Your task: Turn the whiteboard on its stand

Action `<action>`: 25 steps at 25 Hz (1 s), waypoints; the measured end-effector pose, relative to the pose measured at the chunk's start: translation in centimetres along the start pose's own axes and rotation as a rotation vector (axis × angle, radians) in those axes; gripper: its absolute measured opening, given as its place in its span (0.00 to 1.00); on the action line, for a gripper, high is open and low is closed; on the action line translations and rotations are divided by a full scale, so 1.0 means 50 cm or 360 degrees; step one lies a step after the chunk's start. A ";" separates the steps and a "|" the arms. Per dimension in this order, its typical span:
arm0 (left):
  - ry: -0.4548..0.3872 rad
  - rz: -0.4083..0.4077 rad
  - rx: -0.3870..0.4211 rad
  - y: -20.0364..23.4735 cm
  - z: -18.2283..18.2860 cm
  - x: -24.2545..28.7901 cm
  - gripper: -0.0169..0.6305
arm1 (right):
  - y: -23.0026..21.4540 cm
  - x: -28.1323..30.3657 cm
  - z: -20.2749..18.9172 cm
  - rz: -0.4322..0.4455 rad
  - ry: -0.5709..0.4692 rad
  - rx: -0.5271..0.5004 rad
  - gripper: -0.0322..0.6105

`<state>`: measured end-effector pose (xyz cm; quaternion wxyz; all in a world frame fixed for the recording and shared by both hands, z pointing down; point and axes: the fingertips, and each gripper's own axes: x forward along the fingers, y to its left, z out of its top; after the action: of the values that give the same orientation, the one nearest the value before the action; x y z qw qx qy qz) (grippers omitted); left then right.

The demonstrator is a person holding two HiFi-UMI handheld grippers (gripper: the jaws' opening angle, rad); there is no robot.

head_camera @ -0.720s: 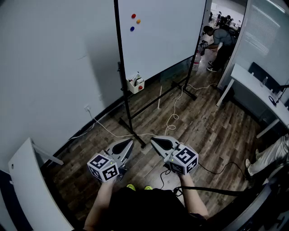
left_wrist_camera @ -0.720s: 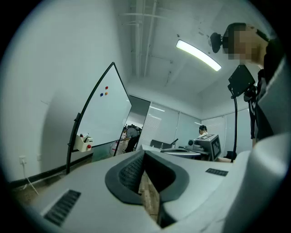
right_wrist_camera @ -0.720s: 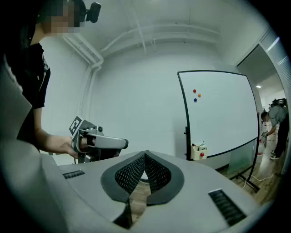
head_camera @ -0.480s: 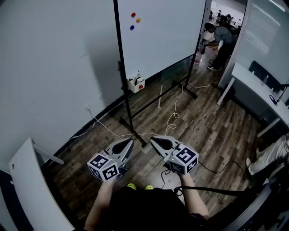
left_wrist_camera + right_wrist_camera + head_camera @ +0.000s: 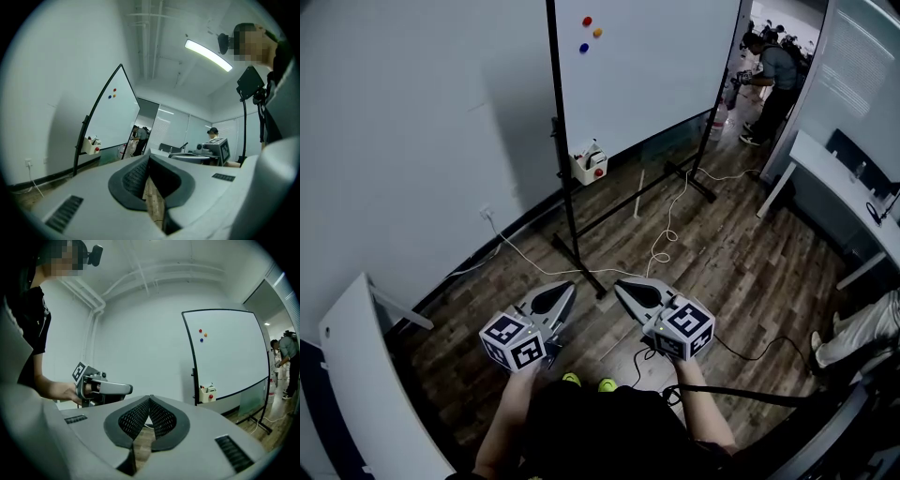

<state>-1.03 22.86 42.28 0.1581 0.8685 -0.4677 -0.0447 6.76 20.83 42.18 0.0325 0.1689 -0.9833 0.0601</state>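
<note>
Whiteboard (image 5: 656, 75) is standing well ahead of left gripper (image 5: 570, 288) and right gripper (image 5: 619, 284) (fingers pressing shut on both).

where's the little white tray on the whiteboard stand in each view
Head view: white tray upper centre, at the whiteboard's lower left corner.
Left gripper view: left of centre, low on the board's near edge.
Right gripper view: right of centre, below the board's left corner.
Shared landmark: three magnets above it.

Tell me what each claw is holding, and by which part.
Nothing is held. The left claw and the right claw are both shut on air, side by side, well short of the whiteboard.
</note>
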 end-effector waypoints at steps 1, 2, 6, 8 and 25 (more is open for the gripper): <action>0.0001 0.0005 -0.0001 0.000 -0.002 0.000 0.02 | -0.002 -0.002 -0.004 -0.0001 0.0007 0.0003 0.05; 0.0005 0.0009 -0.0003 -0.001 -0.005 0.001 0.02 | -0.005 -0.004 -0.008 -0.0004 0.0016 0.0010 0.05; 0.0026 0.0020 -0.0008 -0.002 -0.015 0.003 0.02 | -0.017 -0.010 -0.022 -0.0019 0.0047 0.0041 0.05; 0.0032 0.0025 -0.0007 0.001 -0.016 0.003 0.02 | -0.020 -0.011 -0.025 -0.0022 0.0047 0.0049 0.05; 0.0006 0.0007 0.0009 0.084 0.018 0.077 0.02 | -0.108 0.047 -0.024 -0.0067 0.0066 0.0062 0.05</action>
<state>-2.44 17.31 43.06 0.1568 0.8680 -0.4693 -0.0415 6.41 15.14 44.16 0.0509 0.1890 -0.9772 0.0819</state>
